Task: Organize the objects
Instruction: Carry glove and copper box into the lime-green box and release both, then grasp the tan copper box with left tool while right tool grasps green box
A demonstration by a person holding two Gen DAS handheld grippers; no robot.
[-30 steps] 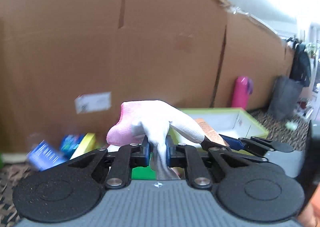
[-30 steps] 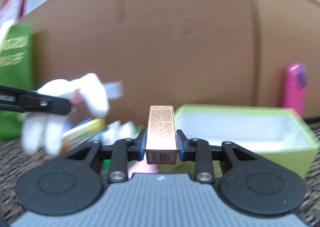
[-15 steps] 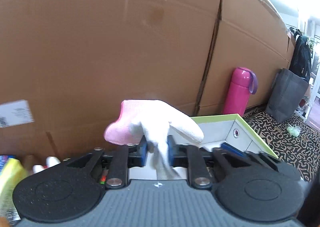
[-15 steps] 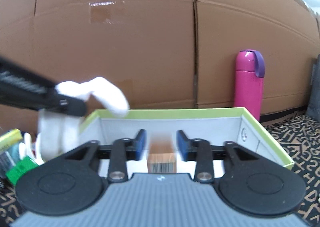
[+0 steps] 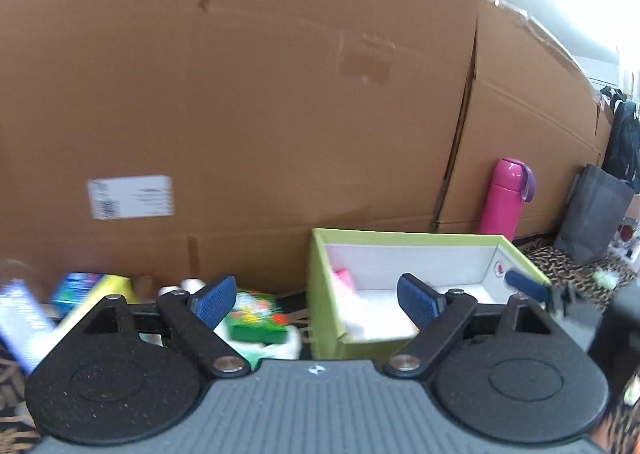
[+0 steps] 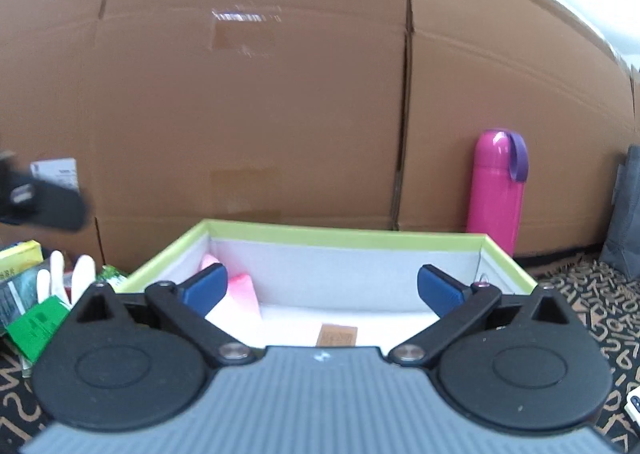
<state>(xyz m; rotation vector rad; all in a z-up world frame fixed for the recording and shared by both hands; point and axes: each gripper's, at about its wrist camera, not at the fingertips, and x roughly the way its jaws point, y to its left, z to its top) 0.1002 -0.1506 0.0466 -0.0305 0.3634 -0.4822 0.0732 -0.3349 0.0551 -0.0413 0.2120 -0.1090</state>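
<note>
Here, seen from the left wrist, the left gripper has its jaws opening wide, with nothing caught between the blue pads. It hangs over the near left corner of the green box, an open lime-edged carton with a white inside. The glove, white with a pink cuff, lies loose inside the box against its left wall. Left of the box, on the patterned floor, sits a blurred clutter: a green packet just beside the box, a yellow and blue carton farther off. Behind the box stands a wall of brown cardboard, and a pink flask stands upright behind the box's far right corner. The right gripper's fingertip shows over the box's right rim.

From the right wrist, the right gripper is likewise opening, its jaws spread wide and holding nothing. It hangs over the near edge of the green box. The small brown carton lies flat on the box's white floor, just beyond the gripper's body. The glove rests in the box's left part, pink cuff toward the back wall. The pink flask stands behind the box's right back corner. Left of the box lie a green packet and some white tubes; above them a blurred black part of the left gripper shows.
</note>
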